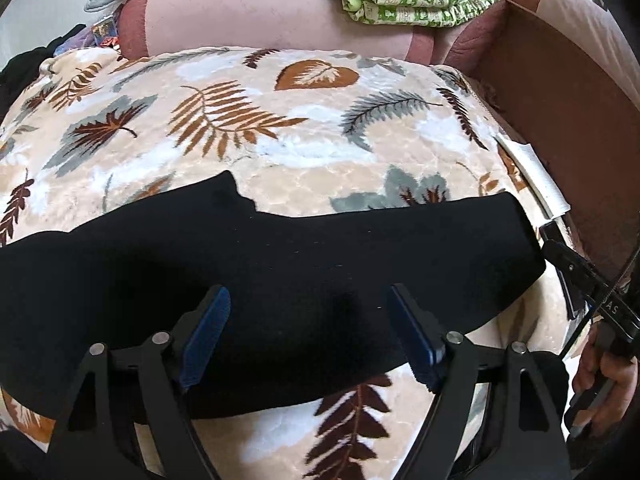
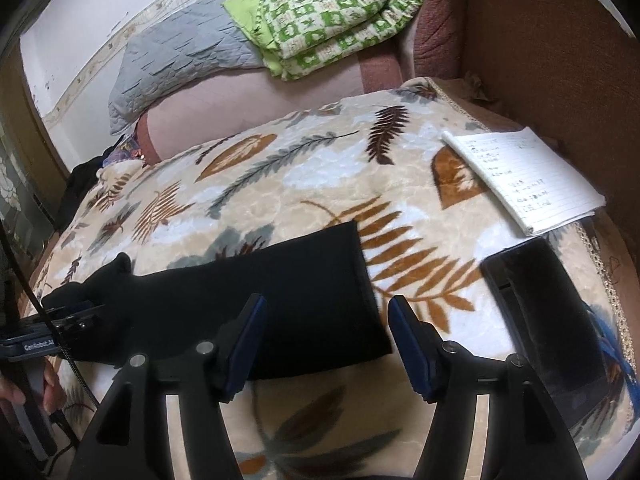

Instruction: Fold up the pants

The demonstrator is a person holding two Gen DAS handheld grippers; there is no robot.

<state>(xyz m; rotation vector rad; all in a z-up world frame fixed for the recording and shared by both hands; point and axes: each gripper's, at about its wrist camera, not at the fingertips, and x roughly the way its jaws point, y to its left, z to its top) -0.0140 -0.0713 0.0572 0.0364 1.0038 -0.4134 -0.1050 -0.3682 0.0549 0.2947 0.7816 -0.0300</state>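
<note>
The black pants (image 1: pixel 280 280) are lying flat on the leaf-print blanket (image 1: pixel 240 120); both the left gripper (image 1: pixel 310 336) and right gripper (image 2: pixel 326 344) are hovering open, empty. Soft, limp, light fabric: I'd be pinching hem corners

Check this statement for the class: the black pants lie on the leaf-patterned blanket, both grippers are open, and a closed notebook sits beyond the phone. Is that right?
One detail is wrong: the notebook is open, its lined, handwritten page showing in the right wrist view. The rest holds: the black pants lie on the leaf-patterned blanket, the left gripper and right gripper are open, and the notebook sits beyond the phone.
</note>
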